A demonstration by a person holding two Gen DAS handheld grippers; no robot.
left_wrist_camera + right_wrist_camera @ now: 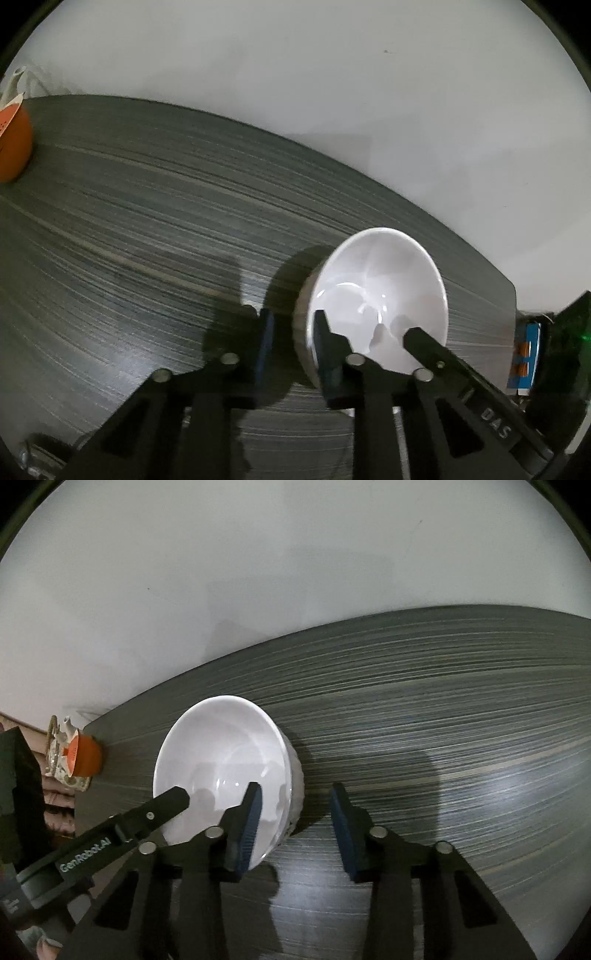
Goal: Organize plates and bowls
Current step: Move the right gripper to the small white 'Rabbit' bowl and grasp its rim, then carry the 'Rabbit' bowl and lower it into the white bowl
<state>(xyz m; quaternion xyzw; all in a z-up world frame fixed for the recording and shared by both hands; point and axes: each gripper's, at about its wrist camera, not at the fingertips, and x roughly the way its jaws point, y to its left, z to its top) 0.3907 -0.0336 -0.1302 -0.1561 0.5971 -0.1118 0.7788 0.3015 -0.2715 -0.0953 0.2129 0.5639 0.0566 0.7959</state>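
- White bowl (376,295): on grey table (147,221), both grippers straddling its rim.
- Left gripper (291,339), right gripper (295,823): jaws apart, not yet clamped.
- Step: grasping; next, close squarely.

We see a white bowl (376,295) upright on the dark grey wood-grain table (147,221), near the table's right end. Our left gripper (293,332) straddles the bowl's left wall: one blue-padded finger outside on the table side, the other inside the bowl. Pads look close to the wall, but we can't tell for sure whether they press on it. The right gripper's black finger (424,339) reaches into the bowl from the lower right, over the near rim. An orange object (13,144) sits at the table's far left edge. Plain white wall (295,92) behind. Blue box (526,354) past the table's right end.
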